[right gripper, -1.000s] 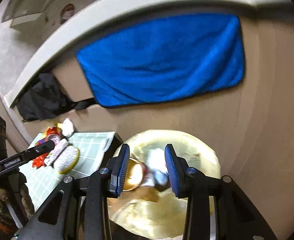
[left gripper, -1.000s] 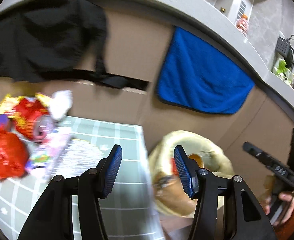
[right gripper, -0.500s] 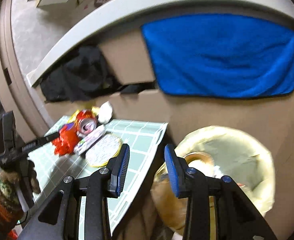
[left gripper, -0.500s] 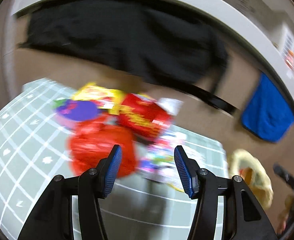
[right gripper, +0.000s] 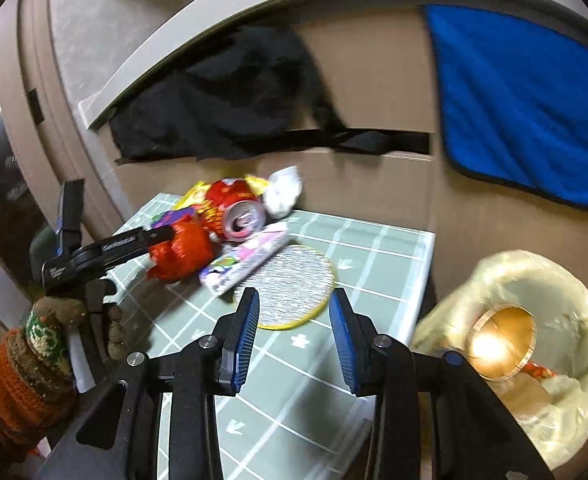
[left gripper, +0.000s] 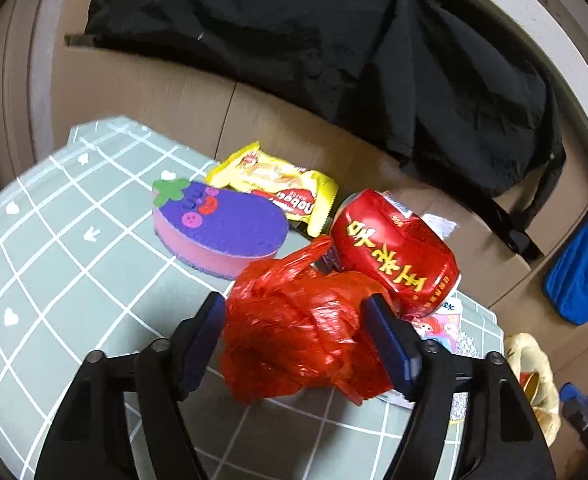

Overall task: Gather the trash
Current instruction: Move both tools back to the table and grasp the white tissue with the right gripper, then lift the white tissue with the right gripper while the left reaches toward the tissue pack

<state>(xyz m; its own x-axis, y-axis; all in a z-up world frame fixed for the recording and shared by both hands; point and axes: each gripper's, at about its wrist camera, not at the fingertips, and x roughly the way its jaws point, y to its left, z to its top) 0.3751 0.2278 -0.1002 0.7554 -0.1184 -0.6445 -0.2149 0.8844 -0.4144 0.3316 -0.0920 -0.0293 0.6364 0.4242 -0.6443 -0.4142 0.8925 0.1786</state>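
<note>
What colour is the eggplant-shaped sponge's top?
Purple, with a green stem; the sponge shows best in the left wrist view.

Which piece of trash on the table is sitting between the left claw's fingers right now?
The crumpled red plastic bag. It sits between the opening left claw, while the red can and yellow snack wrapper lie beyond its fingertips.

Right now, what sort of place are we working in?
Probably a home, perhaps a kitchen corner: a low table under a checked cloth, cardboard boxes draped with a blue towel, and a lined trash bin beside it.
</note>
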